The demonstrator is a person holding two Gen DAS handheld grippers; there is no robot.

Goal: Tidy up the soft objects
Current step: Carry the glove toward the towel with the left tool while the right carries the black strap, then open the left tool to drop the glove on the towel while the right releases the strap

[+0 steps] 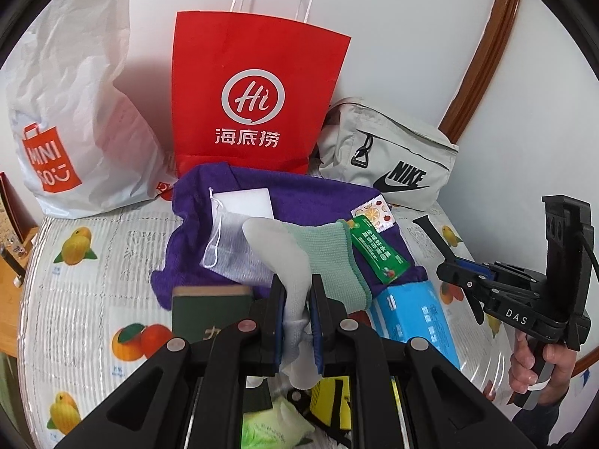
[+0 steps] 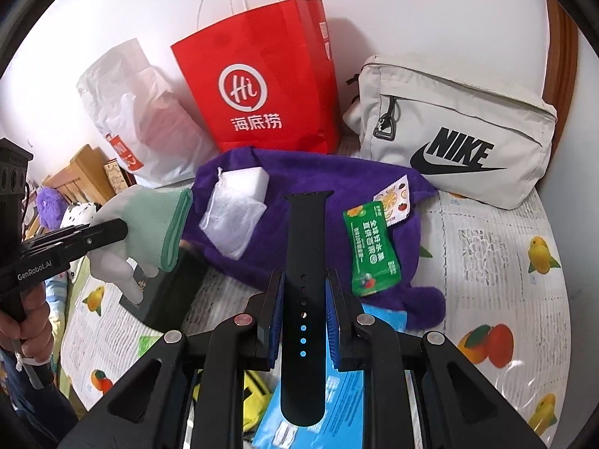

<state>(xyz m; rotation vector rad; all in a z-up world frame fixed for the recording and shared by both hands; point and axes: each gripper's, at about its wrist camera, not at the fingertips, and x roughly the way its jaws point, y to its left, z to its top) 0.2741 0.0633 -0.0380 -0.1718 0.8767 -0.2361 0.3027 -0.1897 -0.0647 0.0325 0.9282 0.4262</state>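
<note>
**Both grippers loaded above the purple towel**

Your left gripper (image 1: 295,310) is clenched on a white work glove (image 1: 299,262) with a mint-green cuff, hanging over the purple towel's (image 2: 318,172) near edge. Your right gripper (image 2: 303,314) pinches a black watch strap (image 2: 305,262) between its blue pads (image 2: 275,321), the strap's tip pointing up over the same towel, toward the red paper bag (image 2: 262,75) behind it.

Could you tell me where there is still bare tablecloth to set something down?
Bare tablecloth lies right of the purple towel, below the Nike bag; another patch lies left of the towel, below the white bag. The middle is crowded.
</note>
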